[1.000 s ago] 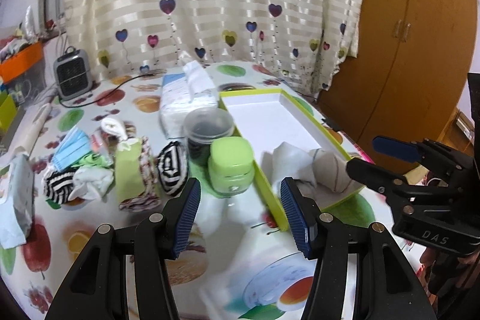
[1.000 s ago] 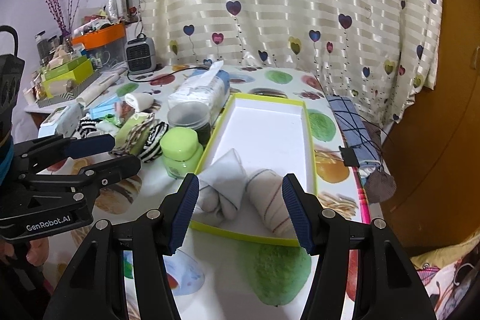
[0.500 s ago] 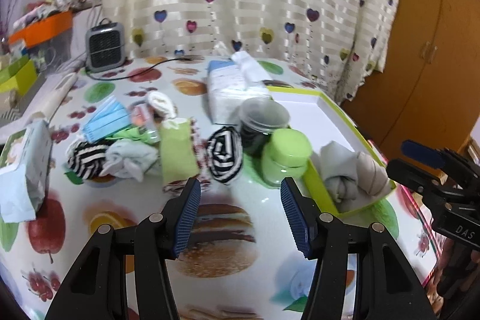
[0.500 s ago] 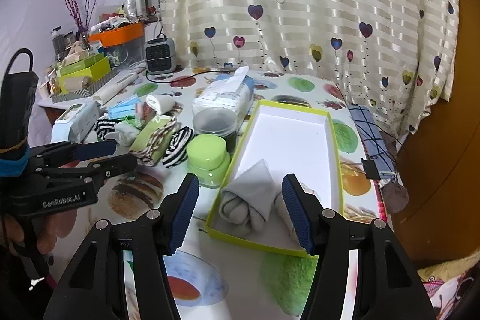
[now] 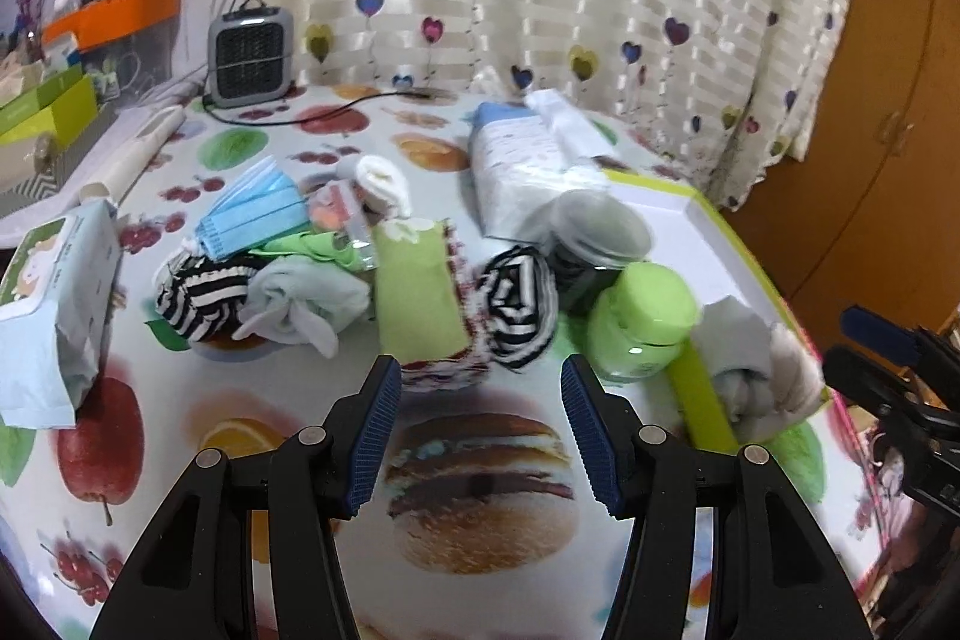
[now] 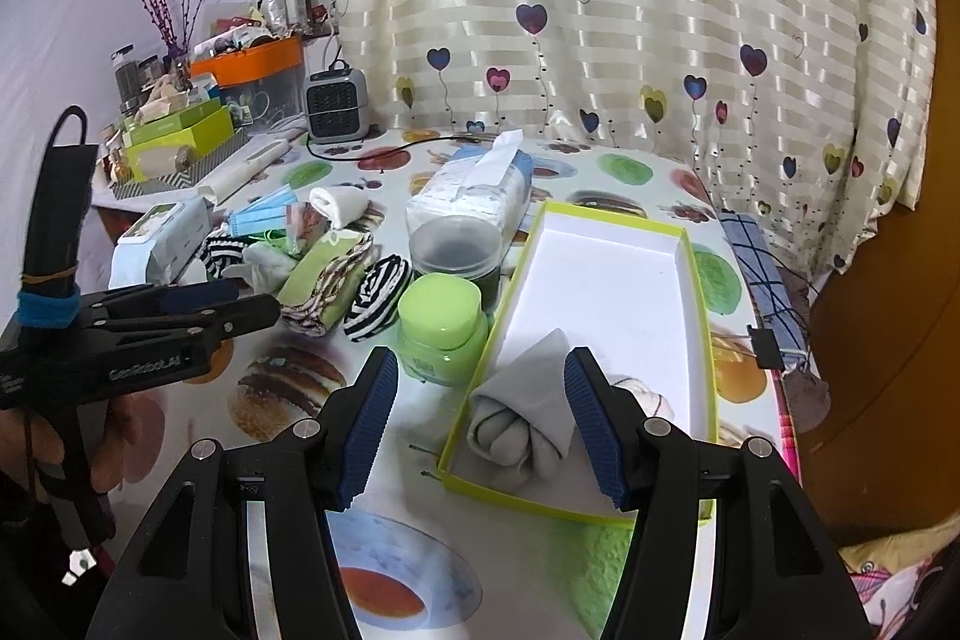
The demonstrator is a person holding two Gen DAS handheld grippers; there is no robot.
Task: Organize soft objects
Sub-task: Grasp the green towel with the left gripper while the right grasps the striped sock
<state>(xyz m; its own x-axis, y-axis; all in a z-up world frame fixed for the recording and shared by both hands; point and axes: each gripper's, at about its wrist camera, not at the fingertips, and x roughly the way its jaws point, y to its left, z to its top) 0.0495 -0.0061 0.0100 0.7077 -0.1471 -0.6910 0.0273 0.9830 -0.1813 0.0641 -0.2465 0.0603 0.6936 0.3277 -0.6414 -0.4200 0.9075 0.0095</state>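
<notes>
The left gripper (image 5: 480, 430) hung over the fruit-printed tablecloth (image 5: 480, 508) with its 2 blue-padded fingers spread wide and nothing between them. Just ahead of it lay a heap of soft things: a black-and-white striped rolled sock (image 5: 517, 307), a folded lime-green cloth with a patterned edge (image 5: 420, 298), a pale grey knotted sock (image 5: 306, 301) and a second striped roll (image 5: 201, 295) to the left. A blue face mask (image 5: 255, 217) sat behind them.

The right gripper (image 6: 480, 424) was likewise released, empty, hovering at the near end of the long white tray with a lime-green rim (image 6: 624, 280). In that near end lay a grey rolled cloth (image 6: 522, 424) and, beside it, a cream rolled sock (image 6: 645, 394), partly hidden by the right finger. A lime-green lidded jar (image 6: 441, 328) stood touching or just beside the tray's left wall, with a dark clear-lidded tub (image 6: 456, 256) behind it and a tissue pack (image 6: 474, 196) farther back.
</notes>
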